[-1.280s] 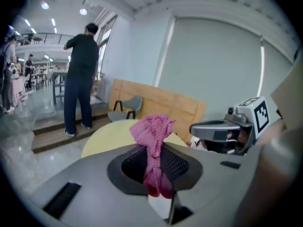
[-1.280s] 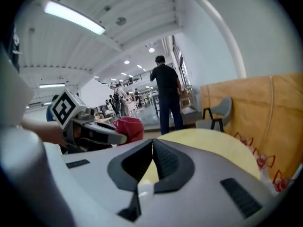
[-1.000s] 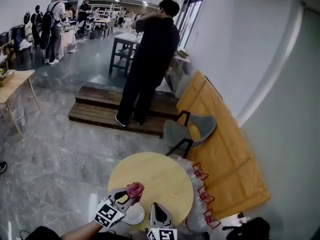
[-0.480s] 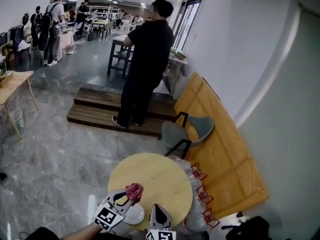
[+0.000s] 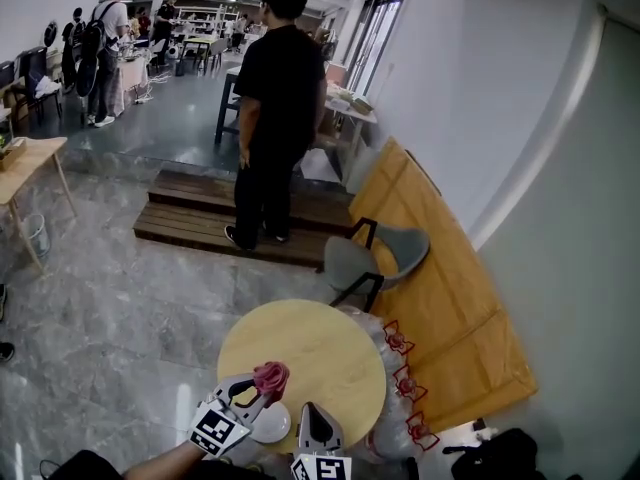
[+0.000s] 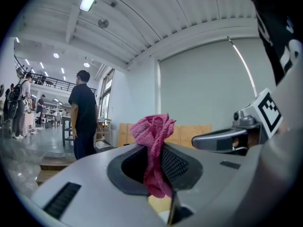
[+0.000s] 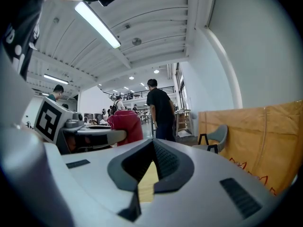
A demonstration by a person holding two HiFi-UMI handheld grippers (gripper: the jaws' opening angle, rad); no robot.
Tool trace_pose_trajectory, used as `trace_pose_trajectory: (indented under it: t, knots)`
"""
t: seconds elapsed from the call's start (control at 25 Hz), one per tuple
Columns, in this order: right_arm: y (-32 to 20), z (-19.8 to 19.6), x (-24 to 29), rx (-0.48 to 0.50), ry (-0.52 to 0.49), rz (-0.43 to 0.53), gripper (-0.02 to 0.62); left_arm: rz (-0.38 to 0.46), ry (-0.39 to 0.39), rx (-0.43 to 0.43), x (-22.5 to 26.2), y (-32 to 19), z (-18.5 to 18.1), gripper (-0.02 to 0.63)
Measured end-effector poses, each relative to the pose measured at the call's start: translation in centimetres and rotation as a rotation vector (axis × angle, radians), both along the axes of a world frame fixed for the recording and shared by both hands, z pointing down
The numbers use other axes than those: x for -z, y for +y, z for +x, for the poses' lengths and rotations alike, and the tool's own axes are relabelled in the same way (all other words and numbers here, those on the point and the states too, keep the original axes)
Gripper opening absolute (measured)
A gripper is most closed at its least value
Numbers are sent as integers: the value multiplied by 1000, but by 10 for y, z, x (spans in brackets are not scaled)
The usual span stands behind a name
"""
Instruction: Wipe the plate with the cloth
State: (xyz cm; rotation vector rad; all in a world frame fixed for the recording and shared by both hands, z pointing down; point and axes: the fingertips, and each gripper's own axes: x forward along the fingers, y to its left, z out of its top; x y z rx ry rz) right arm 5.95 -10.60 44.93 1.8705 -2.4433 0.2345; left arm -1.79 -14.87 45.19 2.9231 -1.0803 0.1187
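Observation:
A small white plate (image 5: 272, 426) lies at the near edge of the round wooden table (image 5: 320, 348). My left gripper (image 5: 262, 386) hovers just above and left of the plate, shut on a crumpled pink cloth (image 5: 269, 376). From the left gripper view, the cloth (image 6: 152, 141) bunches up between the closed jaws and sticks out above them. My right gripper (image 5: 316, 415) is beside the plate on its right, pointing level over the table. In the right gripper view its jaws (image 7: 151, 148) are shut with nothing between them, and the cloth (image 7: 126, 126) shows to the left.
A grey chair (image 5: 378, 258) stands at the table's far side. Clear plastic bags with red handles (image 5: 402, 388) crowd its right edge. Wooden boards (image 5: 445, 298) lean along the right wall. A person in black (image 5: 270, 108) stands on a low wooden platform (image 5: 200, 223).
Both grippers and the cloth have stayed almost where they were. The person in black in the background has turned and stepped a little to the left.

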Motion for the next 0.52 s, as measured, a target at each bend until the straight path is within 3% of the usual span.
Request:
trace_pose_trajectory:
  t: [0.52]
  knots:
    - [-9,-10,-3,18,0,35,21,17,-4,13,0,-4,-4,69]
